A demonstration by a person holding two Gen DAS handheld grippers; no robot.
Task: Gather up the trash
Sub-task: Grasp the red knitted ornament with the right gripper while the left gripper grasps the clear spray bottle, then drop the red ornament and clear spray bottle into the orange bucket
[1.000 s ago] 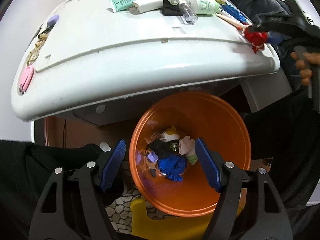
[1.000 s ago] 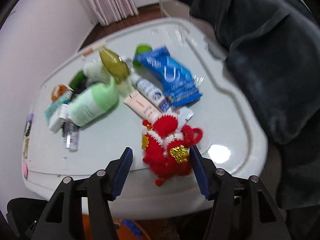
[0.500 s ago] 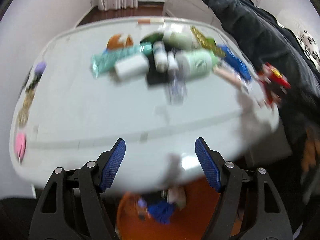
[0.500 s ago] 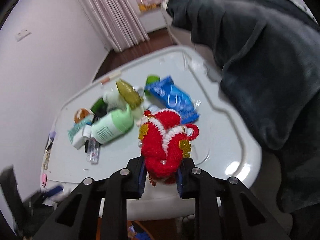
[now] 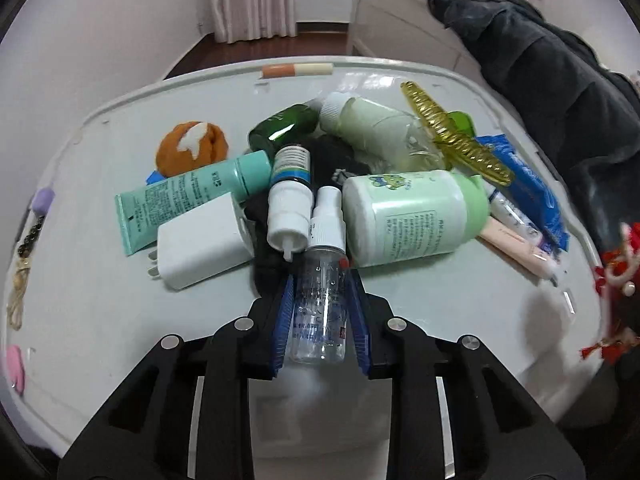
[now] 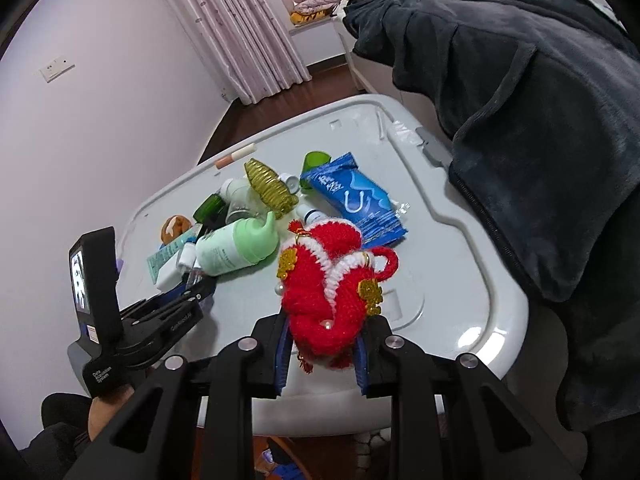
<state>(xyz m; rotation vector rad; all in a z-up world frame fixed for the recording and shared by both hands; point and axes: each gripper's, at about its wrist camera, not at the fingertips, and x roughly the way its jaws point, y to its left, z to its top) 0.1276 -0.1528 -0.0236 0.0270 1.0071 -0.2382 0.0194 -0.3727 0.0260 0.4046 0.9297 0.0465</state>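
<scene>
I see a glossy pale-grey moulded plastic surface (image 5: pixel 100 320) with rounded corners and a raised rim, filling the middle of both views; behind it stand a plain whitish wall, pink pleated curtains (image 6: pixel 240 32) at the top, dark wood flooring, and a dark fleece blanket (image 6: pixel 540 120) heaped at the upper right. In the left wrist view, my left tongs (image 5: pixel 322 320) are closing, their blue ribbed pads on either side of a small clear plastic spray bottle (image 5: pixel 320 300) at lower centre, which has a white nozzle and fine blue print too small to read. Just above it lie a white dropper bottle (image 5: pixel 289 204), a white plug adapter (image 5: pixel 200 244), a teal squeeze tube (image 5: pixel 188 200) and a fat white bottle with a pale green cap and a frog picture (image 5: pixel 412 216); a ridged gold hair clip (image 5: pixel 452 136) and a crinkly blue packet (image 5: pixel 532 192) sit towards the right, and an orange-and-white cigarette-shaped stick (image 5: pixel 297 70) sits at the far rim. In the right wrist view, my right tongs (image 6: pixel 322 356) are clamped on a red crocheted ornament (image 6: pixel 332 280) with white trim and gold charms, at lower centre, above the surface's near edge. The left tool's black handle at the lower left of that view reads "Data Acquisition System".
</scene>
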